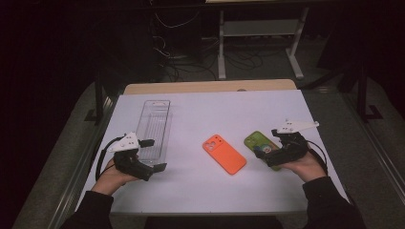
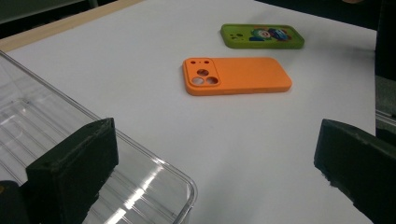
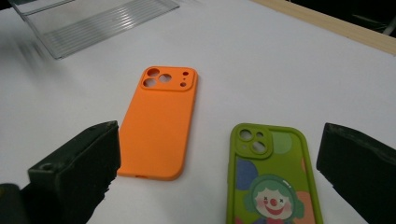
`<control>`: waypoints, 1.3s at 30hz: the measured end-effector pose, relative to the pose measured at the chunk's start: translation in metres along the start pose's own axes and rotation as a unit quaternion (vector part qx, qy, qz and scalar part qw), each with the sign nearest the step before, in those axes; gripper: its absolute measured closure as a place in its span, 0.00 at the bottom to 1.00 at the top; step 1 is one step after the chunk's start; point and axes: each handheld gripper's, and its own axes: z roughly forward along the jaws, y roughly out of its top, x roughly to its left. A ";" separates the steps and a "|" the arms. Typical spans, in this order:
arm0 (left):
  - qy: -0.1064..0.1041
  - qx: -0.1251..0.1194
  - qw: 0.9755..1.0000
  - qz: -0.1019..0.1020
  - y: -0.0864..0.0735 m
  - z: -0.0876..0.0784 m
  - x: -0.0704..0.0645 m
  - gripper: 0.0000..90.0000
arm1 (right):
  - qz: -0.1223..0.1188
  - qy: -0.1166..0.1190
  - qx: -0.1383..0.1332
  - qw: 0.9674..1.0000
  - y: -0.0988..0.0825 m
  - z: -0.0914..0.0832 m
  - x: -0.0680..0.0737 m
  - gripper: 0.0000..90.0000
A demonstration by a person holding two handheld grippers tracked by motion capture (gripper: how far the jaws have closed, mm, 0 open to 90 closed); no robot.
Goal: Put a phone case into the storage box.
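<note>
The white bench (image 1: 200, 191) carries a clear plastic tray (image 1: 155, 126) at the left. The orange phone case (image 1: 224, 153) lies mid-bench, the green clown-print phone case (image 1: 258, 141) just beside it (apart). The left hand-held gripper (image 1: 152, 155) gapes wide at the tray's near corner; the right hand-held gripper (image 1: 267, 155), jaws wide, hovers over the green case.

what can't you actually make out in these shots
- Green case: near end cut off by the bottom edge in the right gripper view; partly behind the right claw in the high view.
- Clear tray: mostly cut off by the left gripper view's edges.
- Orange case: inside faces down, unseen.
</note>
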 end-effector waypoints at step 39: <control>0.000 0.007 1.000 0.004 0.000 0.003 0.000 0.00 | 0.021 -0.021 0.001 1.000 0.032 0.020 -0.041 0.00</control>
